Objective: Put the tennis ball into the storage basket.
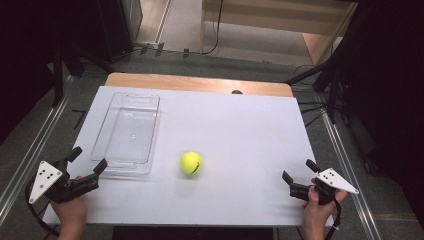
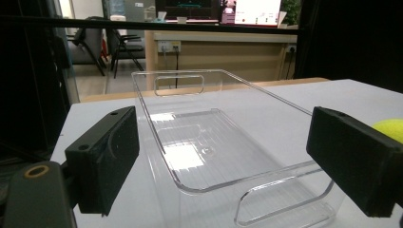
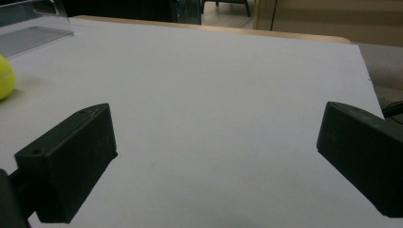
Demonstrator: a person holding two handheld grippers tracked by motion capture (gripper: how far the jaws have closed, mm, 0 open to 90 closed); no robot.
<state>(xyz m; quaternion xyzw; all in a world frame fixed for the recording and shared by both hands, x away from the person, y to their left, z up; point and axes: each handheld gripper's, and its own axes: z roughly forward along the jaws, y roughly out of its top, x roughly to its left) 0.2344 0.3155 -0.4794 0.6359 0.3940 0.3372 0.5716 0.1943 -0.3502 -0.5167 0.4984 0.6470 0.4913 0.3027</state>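
A yellow-green tennis ball [image 1: 191, 162] rests on the white counter [image 1: 240, 130], just right of a clear plastic tray [image 1: 128, 131] (empty, upright, a handle slot at each end) lying lengthwise on the left.

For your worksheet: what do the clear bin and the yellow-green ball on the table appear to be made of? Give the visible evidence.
Clear bin: likely rigid transparent plastic, glossy; the table shows through its walls, light glints on its ribbed floor, and handle slots are moulded in. Ball: looks like a tennis ball, matte felt over rubber presumably; yellow-green with a dark curved seam line.
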